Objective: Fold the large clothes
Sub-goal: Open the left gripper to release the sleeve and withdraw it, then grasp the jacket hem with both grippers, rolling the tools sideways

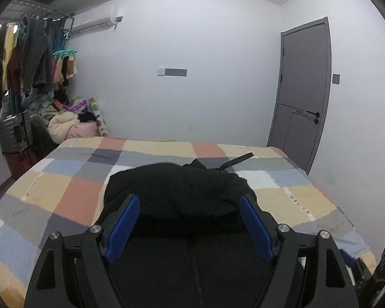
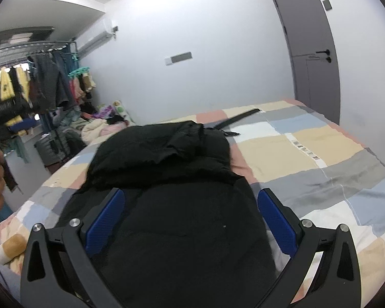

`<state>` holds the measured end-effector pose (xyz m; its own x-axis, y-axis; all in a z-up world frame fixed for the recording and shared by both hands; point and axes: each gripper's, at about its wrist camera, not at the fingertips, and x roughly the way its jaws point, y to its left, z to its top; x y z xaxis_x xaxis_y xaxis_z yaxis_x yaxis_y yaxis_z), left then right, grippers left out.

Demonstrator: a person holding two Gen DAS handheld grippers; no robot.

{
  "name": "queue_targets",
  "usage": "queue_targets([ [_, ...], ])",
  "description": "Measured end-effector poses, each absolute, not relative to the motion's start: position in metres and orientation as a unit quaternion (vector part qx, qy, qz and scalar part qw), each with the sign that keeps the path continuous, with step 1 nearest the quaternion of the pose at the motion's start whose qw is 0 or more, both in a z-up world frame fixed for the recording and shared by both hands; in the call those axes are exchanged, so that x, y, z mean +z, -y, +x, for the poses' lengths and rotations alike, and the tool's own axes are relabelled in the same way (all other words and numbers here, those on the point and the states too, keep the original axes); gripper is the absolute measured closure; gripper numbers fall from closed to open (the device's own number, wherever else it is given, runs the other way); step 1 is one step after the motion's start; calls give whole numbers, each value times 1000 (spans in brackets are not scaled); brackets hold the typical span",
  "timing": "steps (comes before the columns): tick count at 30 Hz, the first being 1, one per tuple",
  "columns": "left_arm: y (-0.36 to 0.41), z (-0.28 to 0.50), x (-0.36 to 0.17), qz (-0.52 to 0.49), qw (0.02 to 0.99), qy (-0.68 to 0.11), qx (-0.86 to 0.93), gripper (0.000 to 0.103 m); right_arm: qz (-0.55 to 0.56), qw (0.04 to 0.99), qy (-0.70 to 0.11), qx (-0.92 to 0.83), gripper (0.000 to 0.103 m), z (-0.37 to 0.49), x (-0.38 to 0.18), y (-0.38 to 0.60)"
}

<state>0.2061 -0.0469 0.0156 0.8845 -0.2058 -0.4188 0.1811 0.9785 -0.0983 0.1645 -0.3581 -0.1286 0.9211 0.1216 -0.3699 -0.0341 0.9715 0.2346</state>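
Black padded coat point(image 2: 166, 179) is seen lying bunched along the checked bed cover point(image 2: 320, 159), a strap point(image 2: 241, 118) trailing toward the far edge. Bare cover is left on both sides. The left gripper point(image 1: 190, 220) and right gripper point(image 2: 191, 218) are held above it, jaws spread wide, nothing clamped between the blue pads point(image 2: 277, 220).

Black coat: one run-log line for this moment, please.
black coat: bunched on checked bedspread | left gripper: open, empty | right gripper: open, empty | fold: unfinished
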Motion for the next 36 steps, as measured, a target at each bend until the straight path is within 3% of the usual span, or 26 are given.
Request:
queue_targets([
  [13,5,148,-52,-19,964,-251,-89,23,92,974,-199,62,0,152,-128,340],
  [26,-38,157,-107,-67,949,-301,-68,23,87,964,-245,57,0,165,-142,333],
  [36,-52,165,-134,-77,936,-340,-53,23,137,919,-367,-38,0,200,-176,371],
])
